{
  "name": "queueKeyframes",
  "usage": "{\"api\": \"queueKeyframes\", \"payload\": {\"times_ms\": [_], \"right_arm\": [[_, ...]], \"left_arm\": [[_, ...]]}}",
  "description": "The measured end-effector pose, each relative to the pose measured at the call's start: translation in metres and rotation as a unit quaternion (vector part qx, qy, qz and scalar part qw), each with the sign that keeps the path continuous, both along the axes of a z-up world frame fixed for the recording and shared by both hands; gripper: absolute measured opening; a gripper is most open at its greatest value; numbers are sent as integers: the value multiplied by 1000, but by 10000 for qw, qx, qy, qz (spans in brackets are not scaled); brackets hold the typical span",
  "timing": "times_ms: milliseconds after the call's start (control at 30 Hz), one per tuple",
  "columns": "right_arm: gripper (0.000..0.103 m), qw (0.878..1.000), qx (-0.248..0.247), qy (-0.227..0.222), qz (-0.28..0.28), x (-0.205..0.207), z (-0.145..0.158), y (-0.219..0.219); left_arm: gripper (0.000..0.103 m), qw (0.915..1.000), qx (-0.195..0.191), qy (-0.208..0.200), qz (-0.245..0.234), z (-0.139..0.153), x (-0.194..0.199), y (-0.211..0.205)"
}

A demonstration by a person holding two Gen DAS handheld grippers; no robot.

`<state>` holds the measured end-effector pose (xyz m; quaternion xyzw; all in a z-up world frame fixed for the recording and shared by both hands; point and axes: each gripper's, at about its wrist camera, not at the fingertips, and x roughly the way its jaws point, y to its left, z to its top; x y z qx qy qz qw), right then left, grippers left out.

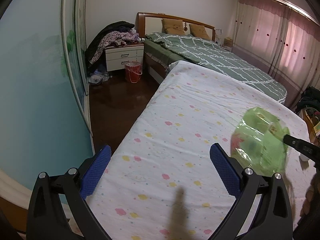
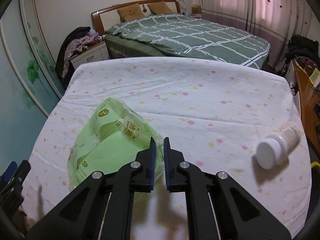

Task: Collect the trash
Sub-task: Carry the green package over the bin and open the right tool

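Note:
A crumpled green plastic wrapper (image 2: pixel 108 138) hangs from my right gripper (image 2: pixel 159 142), whose blue-padded jaws are shut on its edge, above a white mattress (image 2: pixel 190 92) with pink and yellow spots. In the left wrist view the same wrapper (image 1: pixel 260 140) is held up at the right by the right gripper (image 1: pixel 288 139). My left gripper (image 1: pixel 160 152) is open and empty over the mattress's left edge. A clear bottle with a white cap (image 2: pixel 278 148) lies on its side on the mattress at the right.
A large bed with a green checked quilt (image 2: pixel 190 34) stands behind the mattress. A white nightstand (image 1: pixel 124 57) piled with clothes and a red bucket (image 1: pixel 133 72) stand on the dark floor at the left. A mirrored wardrobe (image 1: pixel 40 80) lines the left wall. A wooden cabinet (image 2: pixel 306 100) is at the right.

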<state>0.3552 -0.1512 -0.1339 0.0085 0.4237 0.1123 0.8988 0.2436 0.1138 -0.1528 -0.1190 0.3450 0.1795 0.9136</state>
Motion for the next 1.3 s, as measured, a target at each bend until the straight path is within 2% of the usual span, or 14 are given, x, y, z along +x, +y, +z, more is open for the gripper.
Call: {"api": "queueKeyframes", "payload": {"times_ms": [367, 667, 933, 1300], "right_arm": [[8, 9963, 343, -374, -699, -60, 26, -85], [8, 9814, 389, -588, -1786, -111, 33, -182], [8, 9504, 436, -592, -3024, -144, 20, -275], [8, 8961, 252, -516, -4402, -177, -10, -372]], "left_arm": [[98, 9999, 25, -23, -114, 1, -1, -6], [98, 9997, 100, -25, -223, 2, 0, -15], [98, 9985, 330, 51, -436, 4, 2, -32], [98, 9948, 193, 111, -998, 17, 8, -72]]}}
